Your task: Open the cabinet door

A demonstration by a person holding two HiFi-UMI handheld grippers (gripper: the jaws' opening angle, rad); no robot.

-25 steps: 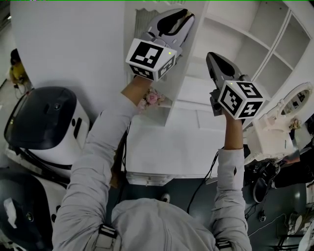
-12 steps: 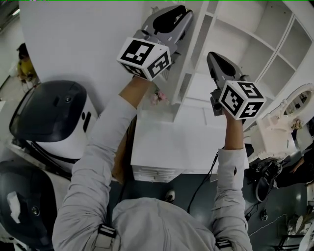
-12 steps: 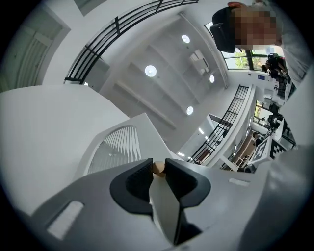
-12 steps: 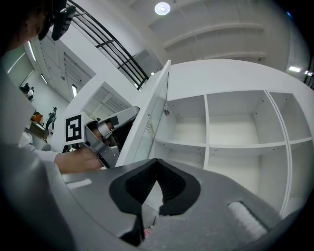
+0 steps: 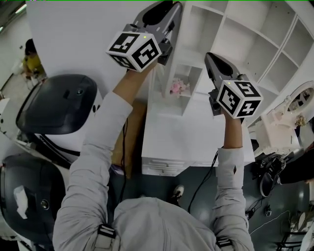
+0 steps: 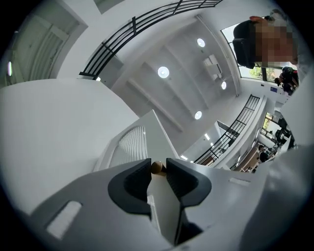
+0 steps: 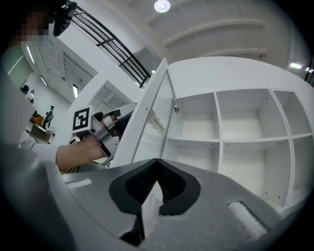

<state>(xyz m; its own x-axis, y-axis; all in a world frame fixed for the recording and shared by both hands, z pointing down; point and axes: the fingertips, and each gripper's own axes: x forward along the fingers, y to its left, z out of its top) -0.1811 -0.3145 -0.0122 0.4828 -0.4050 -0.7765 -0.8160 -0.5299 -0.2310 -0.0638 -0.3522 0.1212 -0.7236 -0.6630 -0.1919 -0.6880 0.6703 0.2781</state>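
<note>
The white cabinet door with a ribbed glass panel stands swung out from the open shelves. My left gripper is shut on the door's small brown knob, which sits right at the fingertips. Its jaws have just been opening, with the knob still between them. From the head view, the left gripper reaches up at the door's outer edge. My right gripper is shut and empty in front of the shelves; its tips meet.
A small pink flower posy sits in a low shelf compartment. The white counter lies below both grippers. A black-and-white machine stands at the left, a white ornate piece at the right. A person stands far off.
The left gripper has moved left with the door, which has swung further open. The posy and more shelves now show. The right gripper has shifted only a little.
</note>
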